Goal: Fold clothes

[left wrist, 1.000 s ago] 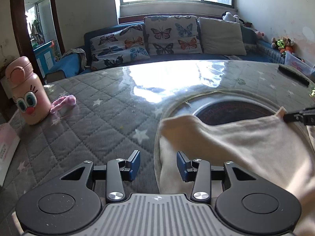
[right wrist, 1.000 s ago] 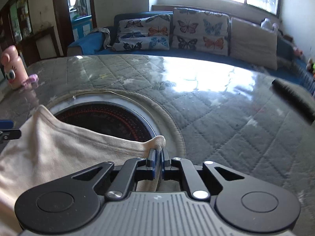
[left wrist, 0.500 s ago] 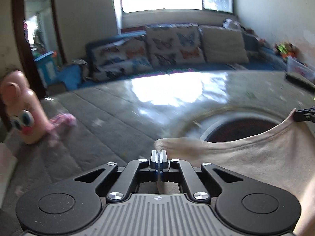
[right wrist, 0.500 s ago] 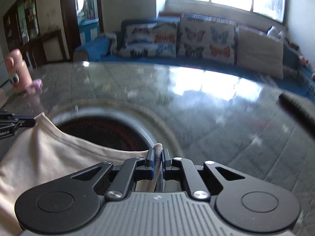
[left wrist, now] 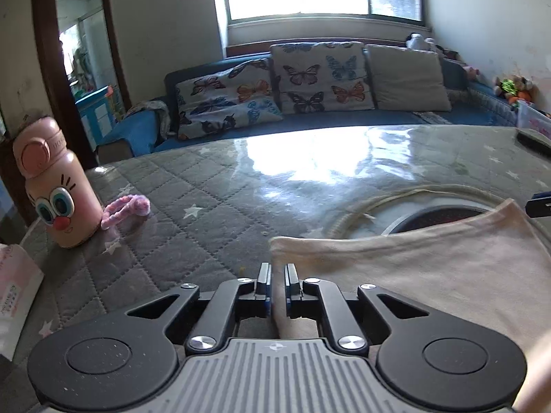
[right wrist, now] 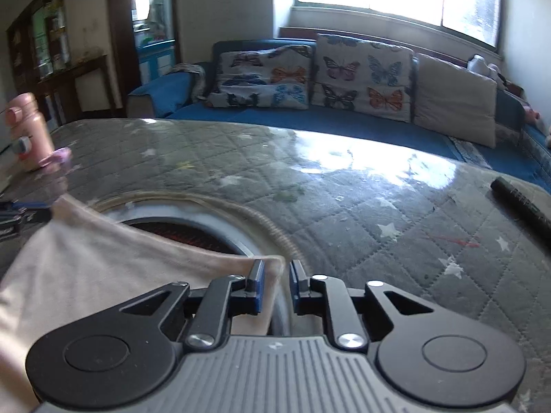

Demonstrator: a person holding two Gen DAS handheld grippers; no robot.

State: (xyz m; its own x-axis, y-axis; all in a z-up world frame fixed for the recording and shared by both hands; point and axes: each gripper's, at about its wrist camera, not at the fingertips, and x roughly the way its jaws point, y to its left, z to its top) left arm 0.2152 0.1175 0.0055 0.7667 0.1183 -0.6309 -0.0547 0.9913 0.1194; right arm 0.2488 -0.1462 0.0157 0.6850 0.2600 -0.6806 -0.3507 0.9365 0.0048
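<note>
A cream garment [left wrist: 430, 275] lies on the quilted grey table cover [left wrist: 206, 213], partly over a round cutout. Its left corner sits in the narrow gap of my left gripper [left wrist: 278, 268], whose jaws are opening and no longer press the cloth. In the right wrist view the garment [right wrist: 103, 268] ends in a corner between the fingers of my right gripper [right wrist: 275, 266]. Those jaws are opening too, with a clear gap beside the cloth. Each gripper's tip shows at the edge of the other view: the right gripper [left wrist: 540, 203] and the left gripper [right wrist: 17, 213].
A pink cartoon bottle [left wrist: 55, 186], a pink fuzzy loop [left wrist: 127, 206] and a white pack [left wrist: 13, 289] stand at the table's left. A black bar [right wrist: 523, 203] lies at the right. The dark round burner [right wrist: 186, 234] sits in the cutout. A sofa [left wrist: 310, 79] is behind.
My left gripper went from wide open to shut on the garment's corner, then parted slightly. My right gripper, shut on the other corner before, now has a gap between its fingers.
</note>
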